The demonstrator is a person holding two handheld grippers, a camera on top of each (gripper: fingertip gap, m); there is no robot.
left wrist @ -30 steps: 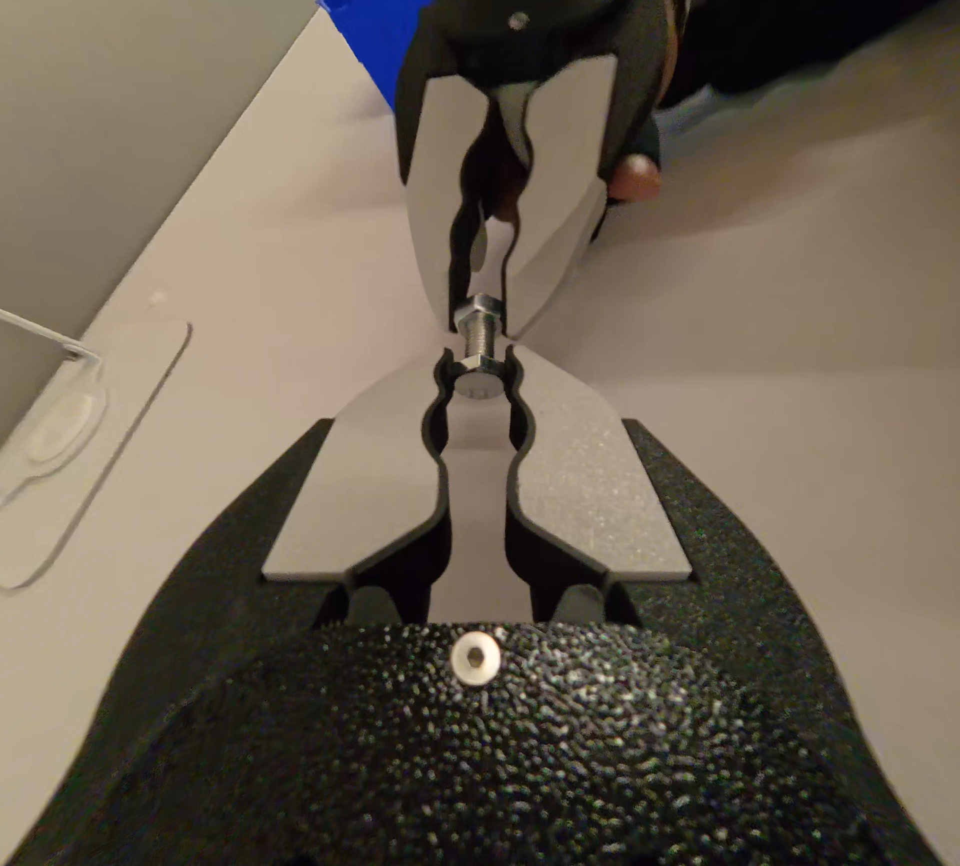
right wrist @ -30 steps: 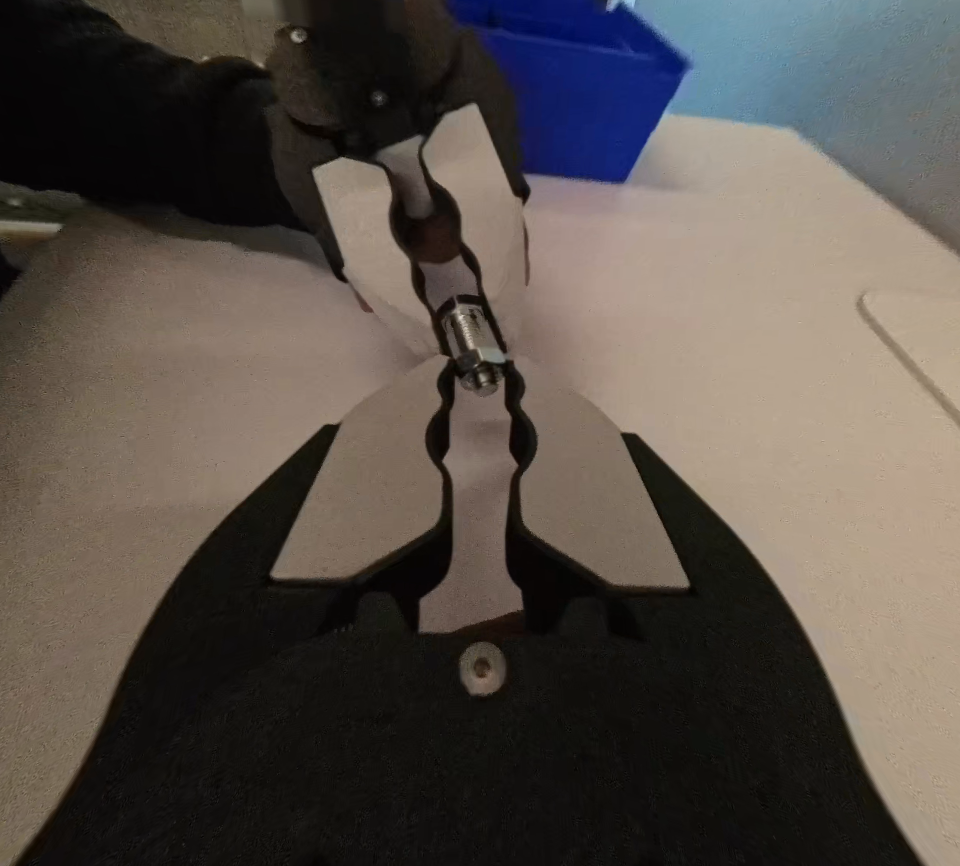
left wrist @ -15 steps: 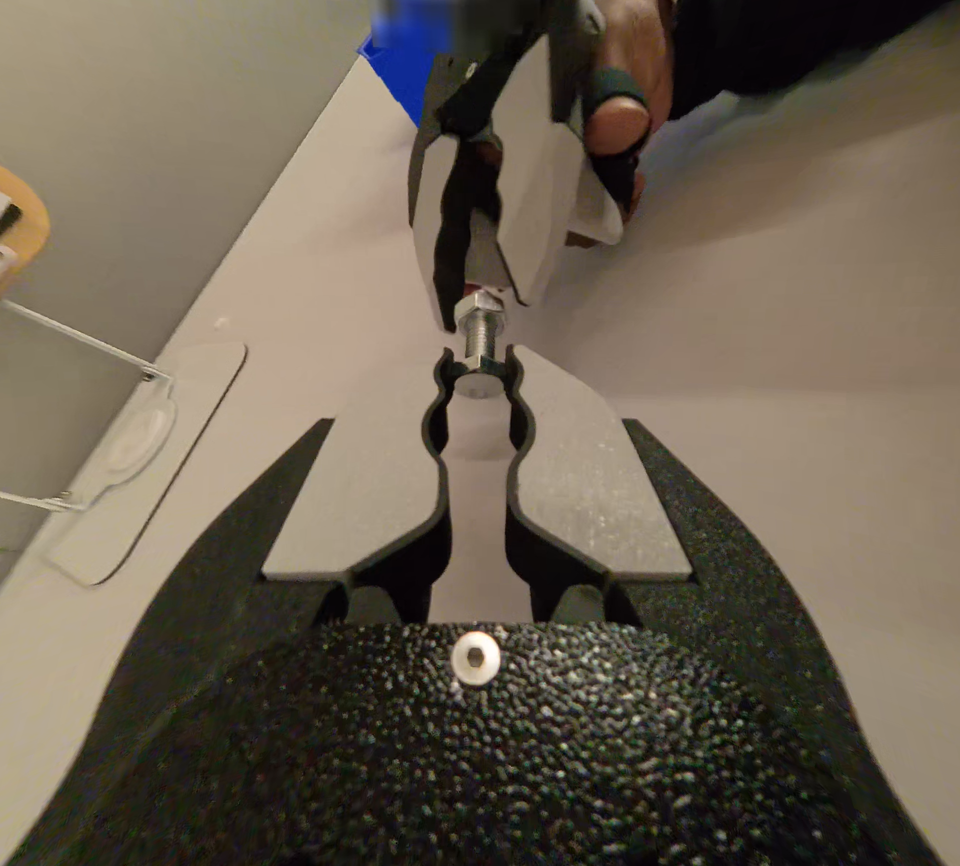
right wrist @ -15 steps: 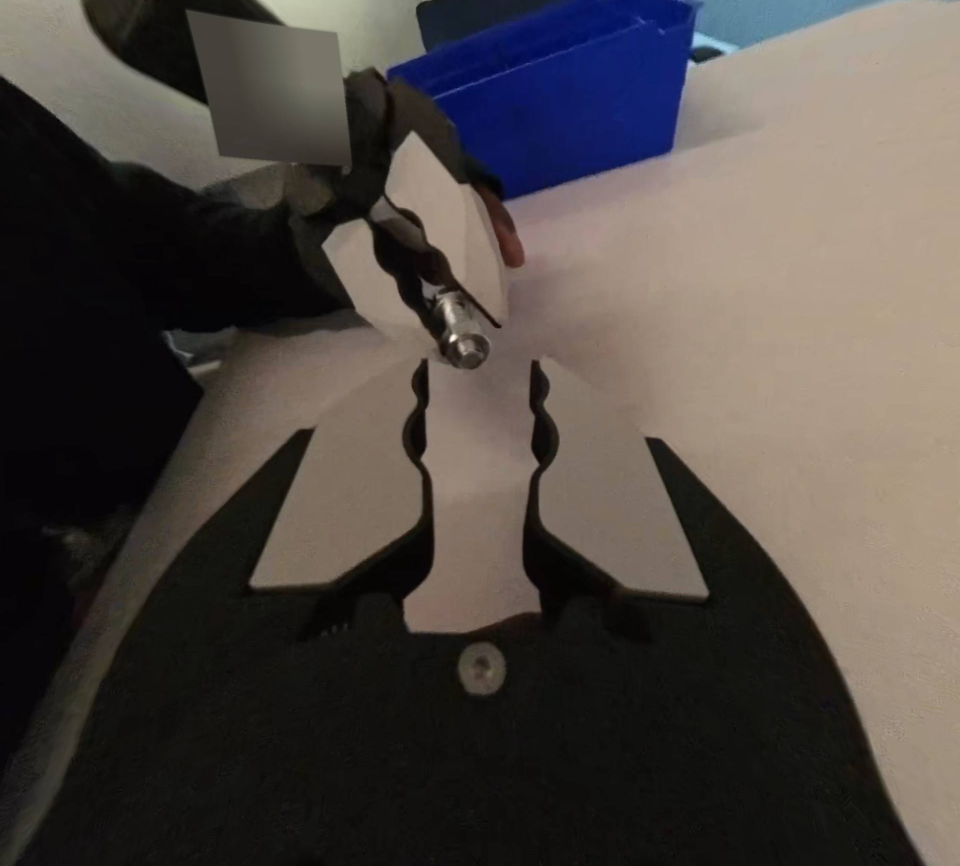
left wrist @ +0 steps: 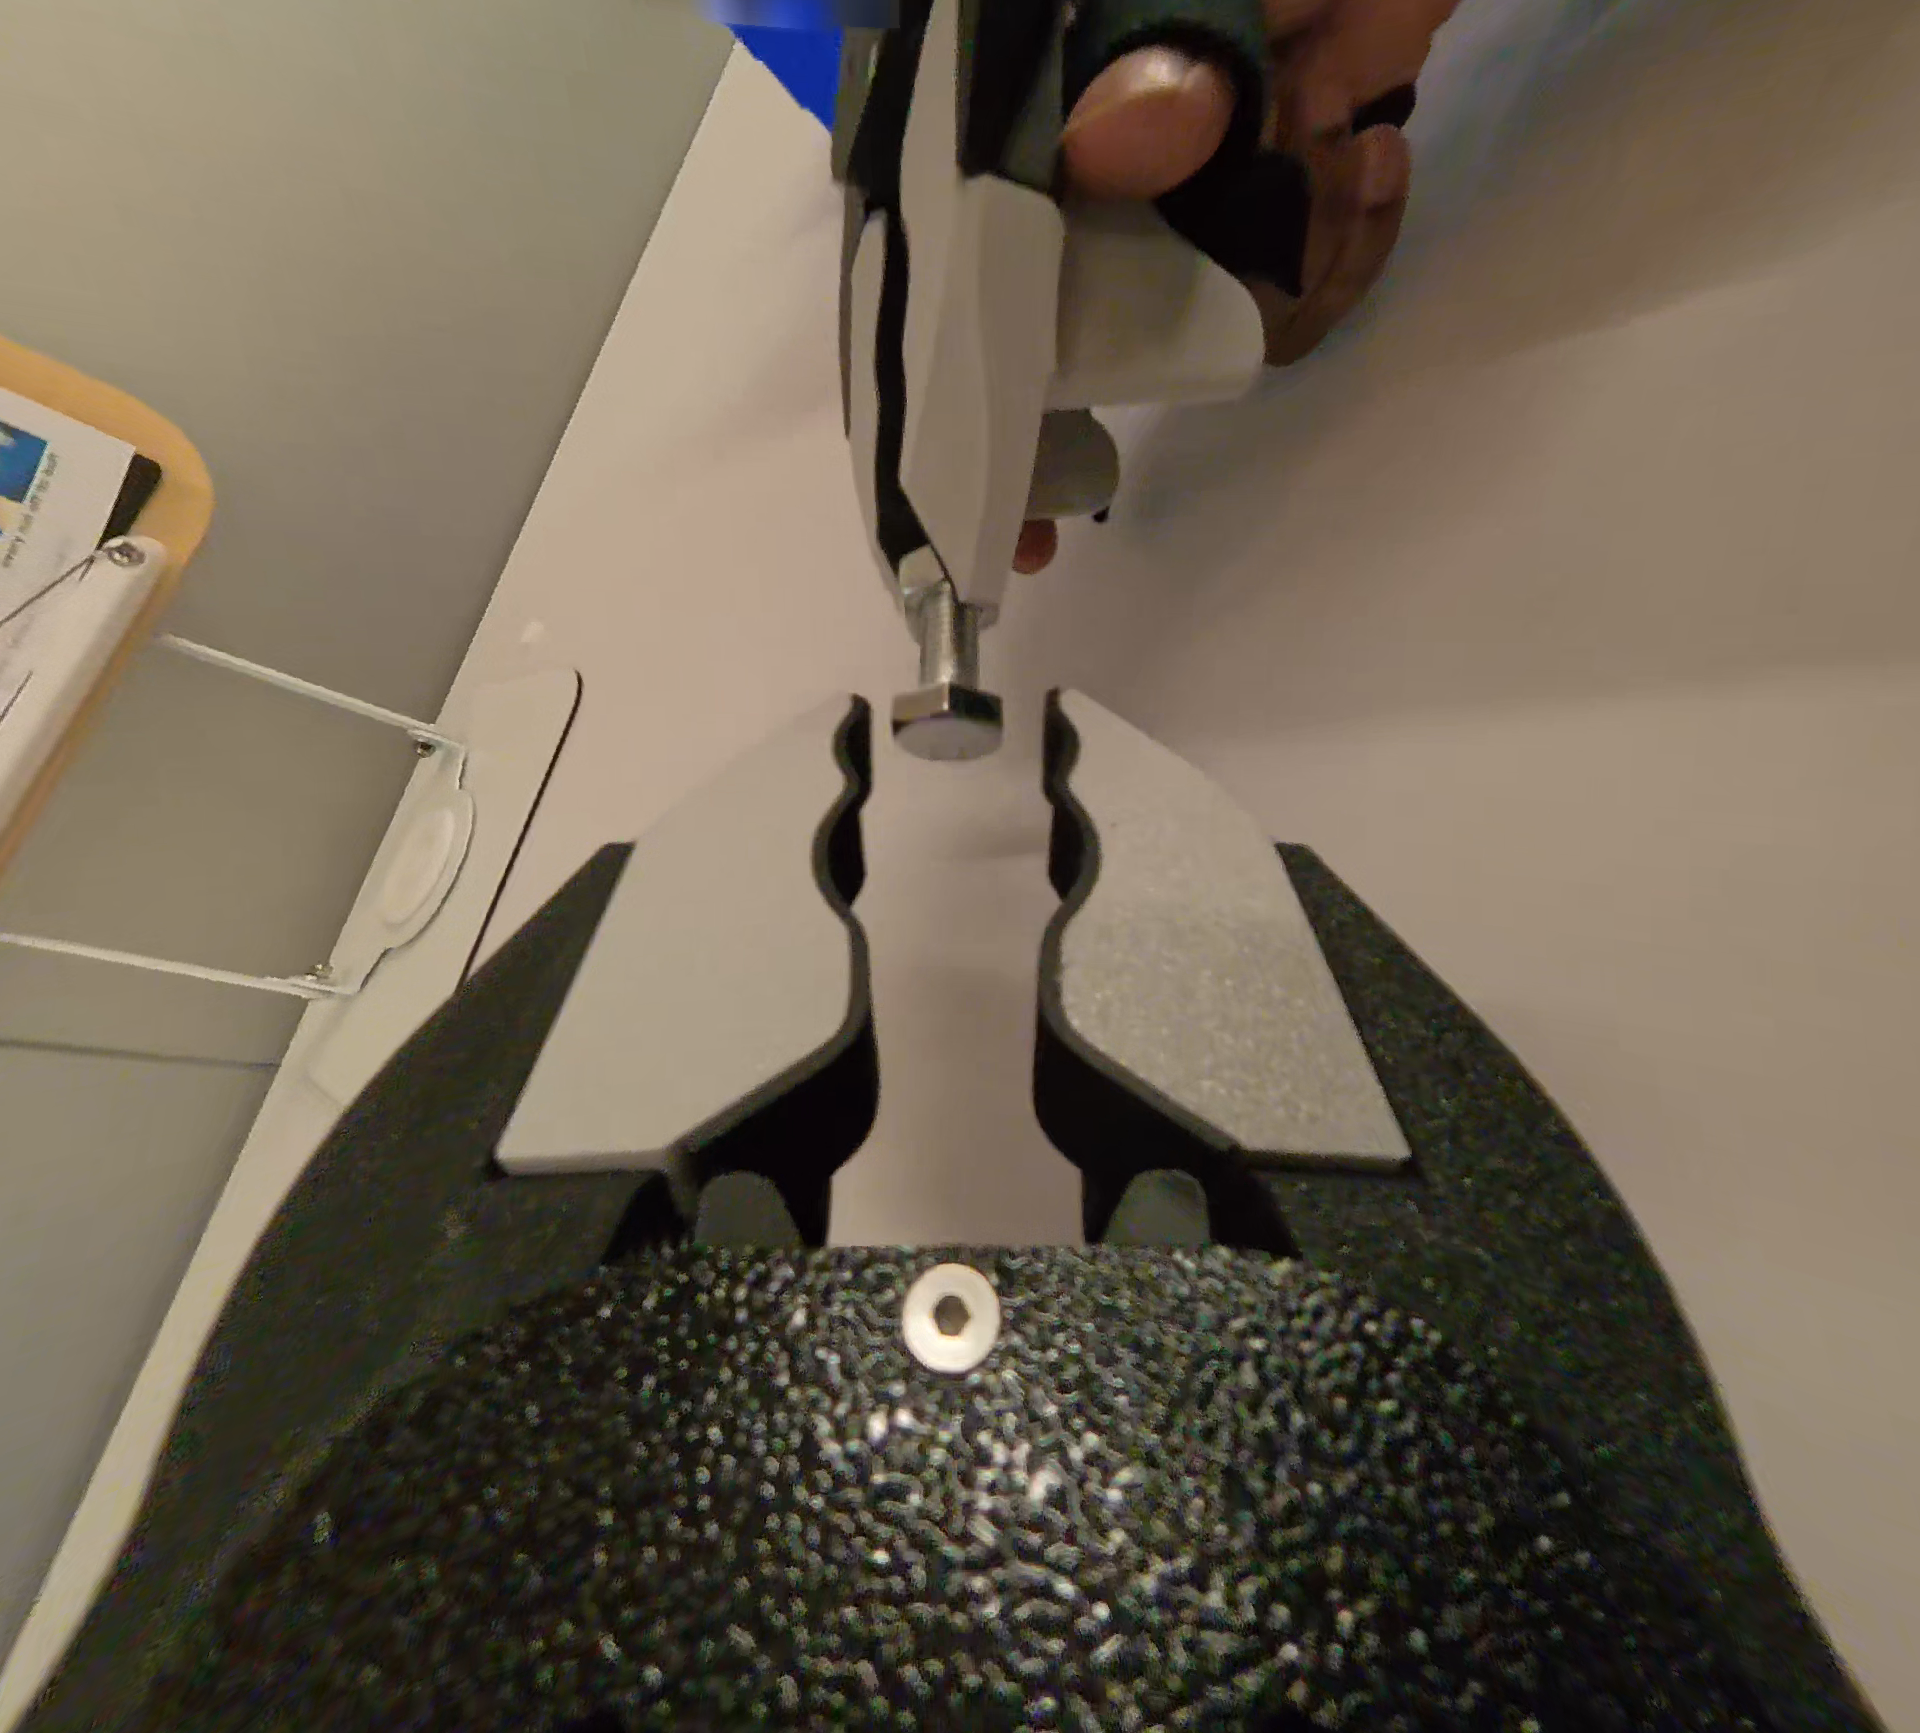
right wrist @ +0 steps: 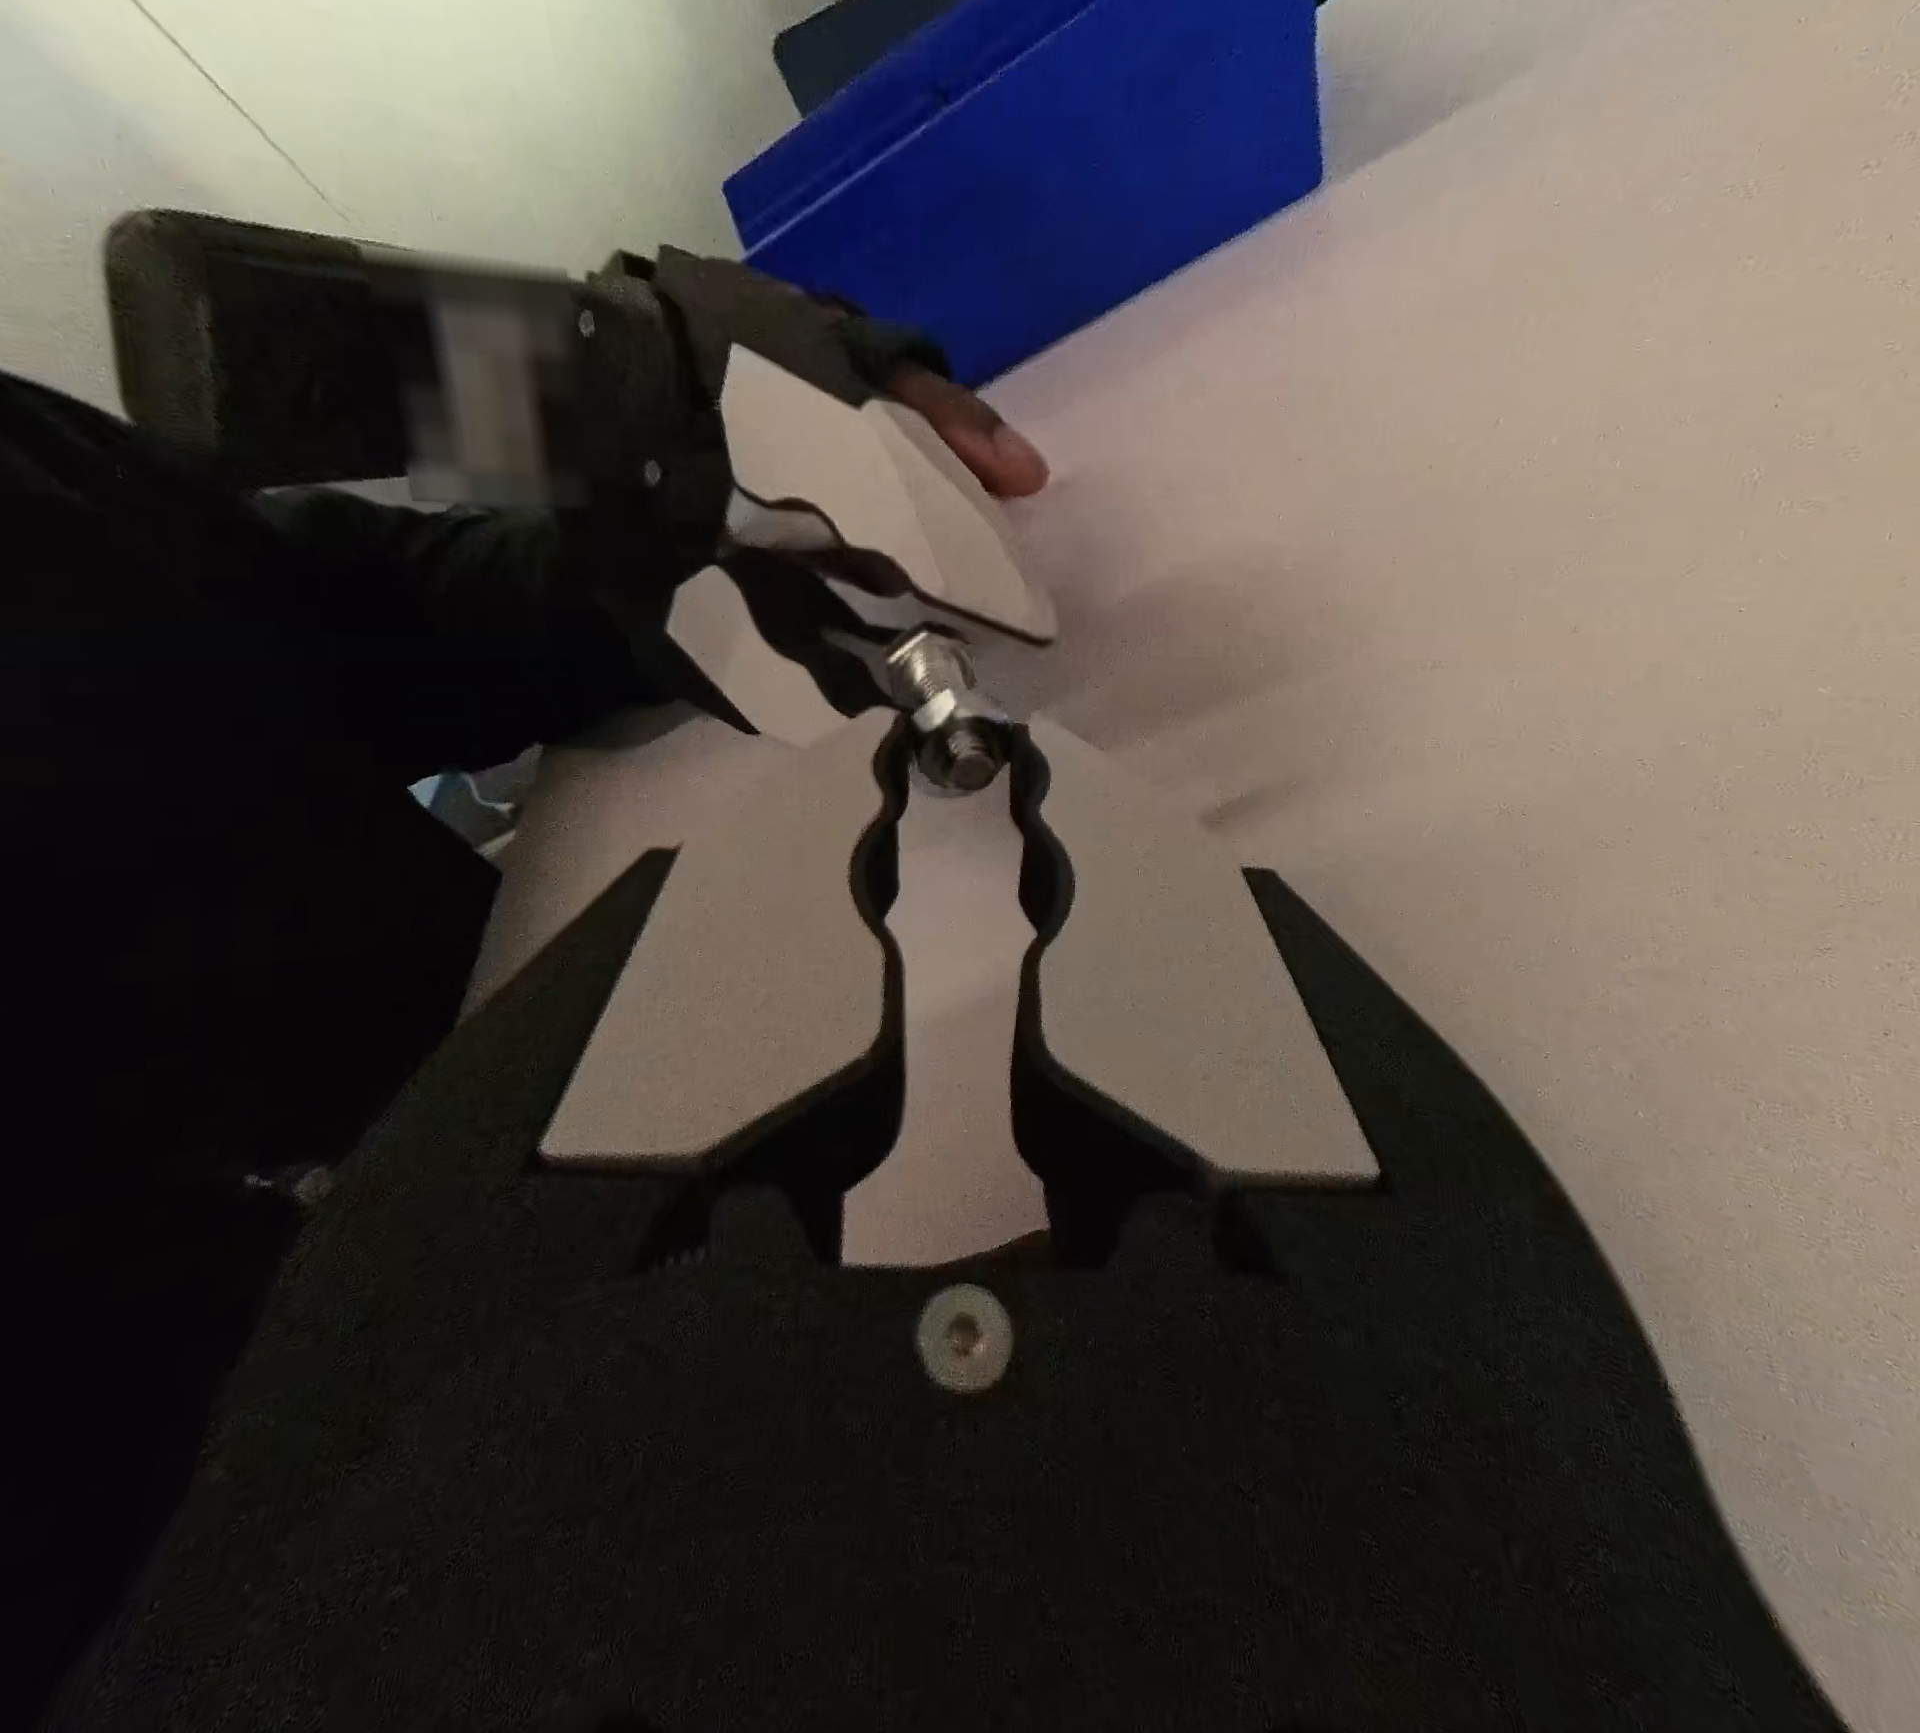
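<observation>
A silver bolt (left wrist: 943, 649) with a nut (left wrist: 920, 571) on its thread hangs in the air above the white table (left wrist: 1507, 800). My left gripper (left wrist: 954, 717) is open. The bolt's hex head sits between its tips with a gap on each side. My right gripper (left wrist: 940, 587) comes from above and is shut on the nut end. In the right wrist view my right gripper (right wrist: 958, 748) pinches the nut (right wrist: 961, 753) at the thread's end. The bolt (right wrist: 928, 675) points away towards my left gripper (right wrist: 925, 644), whose fingers stand apart around the head.
A blue bin (right wrist: 1039, 156) stands at the table's back by the wall. A clear plastic stand (left wrist: 405, 852) on a flat base sits at the table's left edge. A person's hand (left wrist: 1247, 21) in a black sleeve holds the right gripper. Spacing between my two grippers at the tips: around 40 cm.
Half a second ago my right gripper was open and the left held the bolt head. Now the right has shut on the nut end again and the left has opened off the head.
</observation>
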